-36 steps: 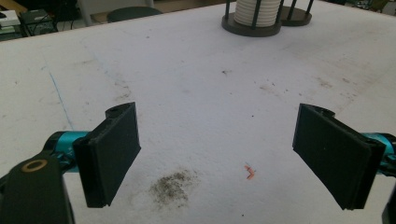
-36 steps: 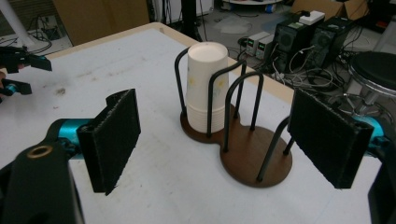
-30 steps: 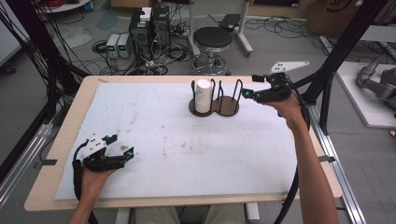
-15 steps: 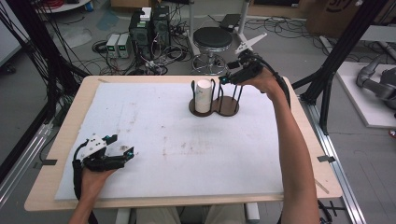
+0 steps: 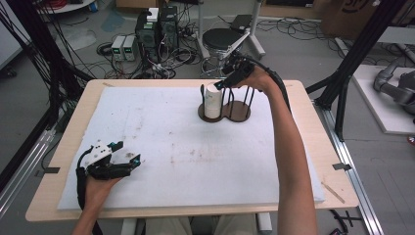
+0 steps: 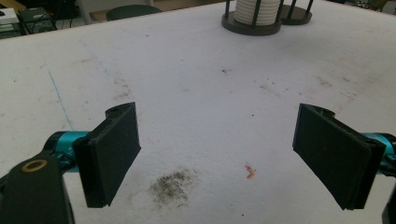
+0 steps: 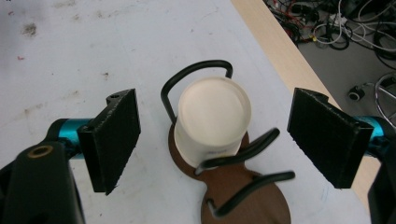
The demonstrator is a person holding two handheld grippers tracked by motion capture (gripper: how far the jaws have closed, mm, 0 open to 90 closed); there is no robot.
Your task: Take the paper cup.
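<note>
Just a cream-white stack of coasters (image 7: pixel 212 116), upright in its wire-looped brown holder (image 7: pixel 233 186).

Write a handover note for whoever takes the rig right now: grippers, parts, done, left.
Right hand-held gripper: open, above the white stack, jaws either side, not touching.
Left hand-held gripper: open, holding nothing, low at the near left of the mat.
Stack sits in the left ring of the wooden holder at the far side; right ring holds nothing.
Done: approach. Left: nothing grasped yet; likely lower, close on the stack, lift.
</note>
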